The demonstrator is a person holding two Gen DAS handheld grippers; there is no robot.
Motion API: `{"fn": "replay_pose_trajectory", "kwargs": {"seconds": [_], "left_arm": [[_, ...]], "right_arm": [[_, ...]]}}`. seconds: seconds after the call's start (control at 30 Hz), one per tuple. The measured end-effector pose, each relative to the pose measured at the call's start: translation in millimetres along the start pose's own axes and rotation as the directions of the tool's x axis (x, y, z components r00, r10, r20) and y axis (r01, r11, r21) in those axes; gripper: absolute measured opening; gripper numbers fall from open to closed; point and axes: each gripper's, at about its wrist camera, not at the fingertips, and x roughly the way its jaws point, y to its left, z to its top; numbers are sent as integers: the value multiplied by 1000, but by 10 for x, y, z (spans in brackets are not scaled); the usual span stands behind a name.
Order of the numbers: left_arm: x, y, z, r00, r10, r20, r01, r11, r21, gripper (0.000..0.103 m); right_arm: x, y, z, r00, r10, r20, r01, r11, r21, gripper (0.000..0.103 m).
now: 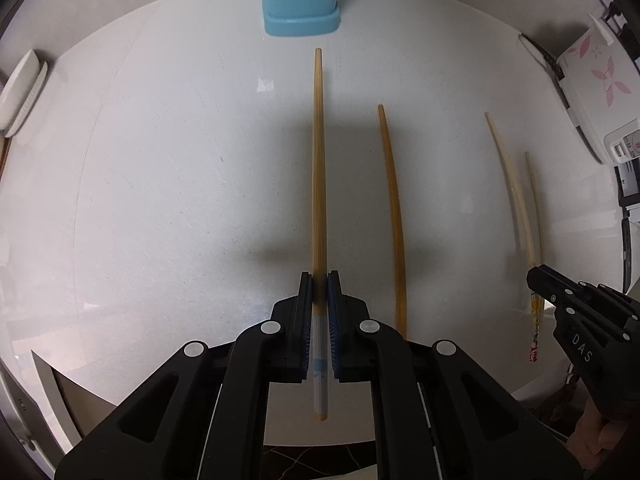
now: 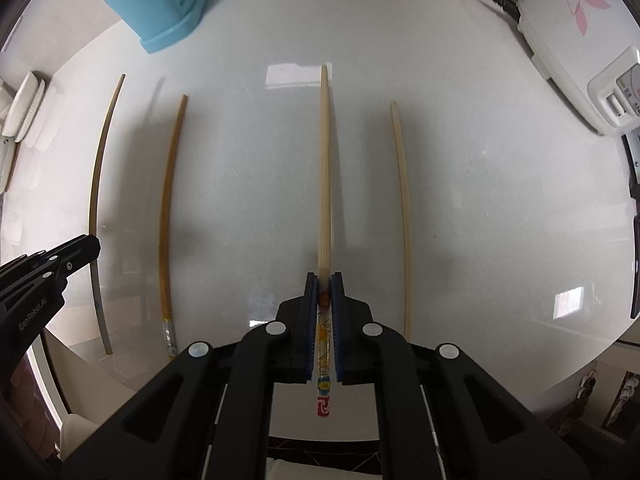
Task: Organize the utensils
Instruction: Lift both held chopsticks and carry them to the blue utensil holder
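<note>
Chopsticks lie four abreast on the glossy white round table (image 1: 160,160), all pointing toward a light-blue perforated plastic utensil holder (image 2: 160,0) at the far edge. The left gripper (image 1: 320,280) has its jaws pressed against the amber chopstick with a grey-white patterned handle (image 1: 318,180), pinching it near the handle end. The right gripper (image 2: 324,280) pinches the pale bamboo chopstick with a red and yellow decorated handle (image 2: 325,160) in the same way. Between the two held sticks lies a second amber chopstick (image 2: 170,200), and to the right of the right gripper lies a second pale bamboo chopstick (image 2: 402,200). A white appliance with pink flower print (image 2: 568,12) sits at the far right.
</note>
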Motion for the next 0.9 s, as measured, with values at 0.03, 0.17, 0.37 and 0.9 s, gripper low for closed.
{"fn": "replay_pose_trajectory", "kwargs": {"seconds": [0.03,0.17,0.37,0.9], "left_arm": [[-30,16,3,1000,-1,7,1,1000,0,7],[-176,-47,1,999,-1,34,1,1000,-4,7],[-300,-29,29,997,-7,76,8,1000,-10,7],[-585,-153,292,978,-24,207,31,999,-31,7]], "right_arm": [[-33,-1,9,1000,2,10,-2,1000,-1,6],[-145,66,66,999,12,41,-12,1000,4,6],[-339,107,148,994,35,107,-35,999,1,6],[-748,309,335,962,94,257,-93,996,-17,6]]}}
